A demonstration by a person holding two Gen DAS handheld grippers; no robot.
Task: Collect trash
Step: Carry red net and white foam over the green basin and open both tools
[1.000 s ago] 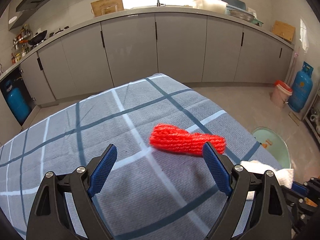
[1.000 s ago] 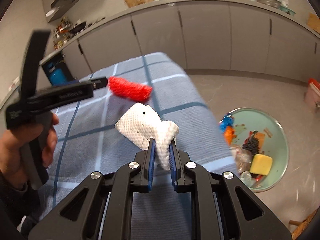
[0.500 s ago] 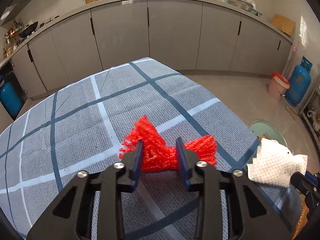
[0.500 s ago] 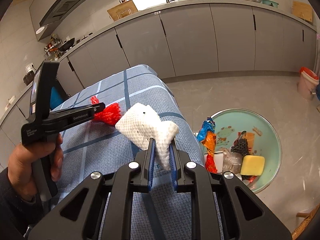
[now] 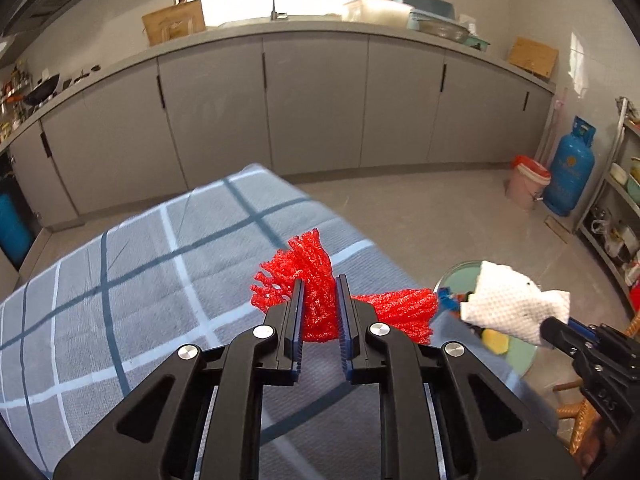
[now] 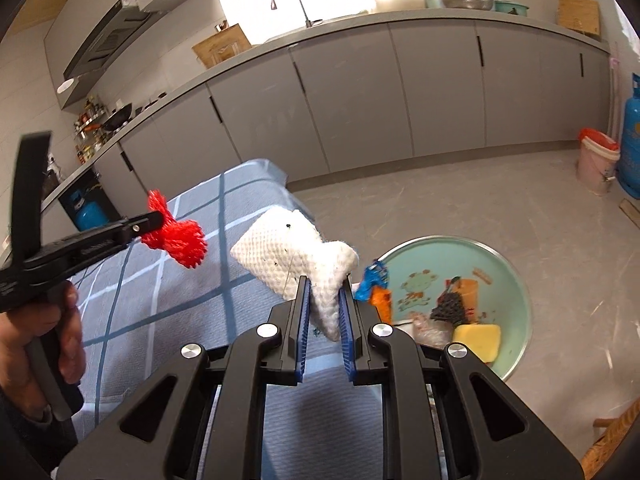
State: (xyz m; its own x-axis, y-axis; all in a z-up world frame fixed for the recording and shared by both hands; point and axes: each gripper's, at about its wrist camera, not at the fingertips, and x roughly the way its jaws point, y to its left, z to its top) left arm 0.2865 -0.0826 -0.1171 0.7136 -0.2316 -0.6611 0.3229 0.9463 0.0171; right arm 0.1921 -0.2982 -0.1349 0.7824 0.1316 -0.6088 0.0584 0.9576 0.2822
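Note:
My left gripper (image 5: pixel 319 286) is shut on a red foam net (image 5: pixel 316 280) and holds it above the checked blue-grey cloth on the table (image 5: pixel 132 264). It also shows in the right wrist view (image 6: pixel 176 236), pinched in the left gripper (image 6: pixel 154 220). My right gripper (image 6: pixel 324 290) is shut on a white foam net (image 6: pixel 292 248), held past the table's right edge. It shows in the left wrist view (image 5: pixel 516 304) too. A pale green round basin (image 6: pixel 516 280) on the floor holds several pieces of trash, among them a yellow sponge (image 6: pixel 478 340).
Grey kitchen cabinets (image 5: pixel 312 104) run along the back wall. A blue gas cylinder (image 5: pixel 570 172) and a pink bucket (image 5: pixel 526 188) stand at the right. A shelf rack (image 5: pixel 616 216) is at the far right. A wooden chair part (image 6: pixel 612 436) is by the basin.
My left gripper closed on the red net and lifted it off the cloth. My right gripper carried the white net right, toward the basin.

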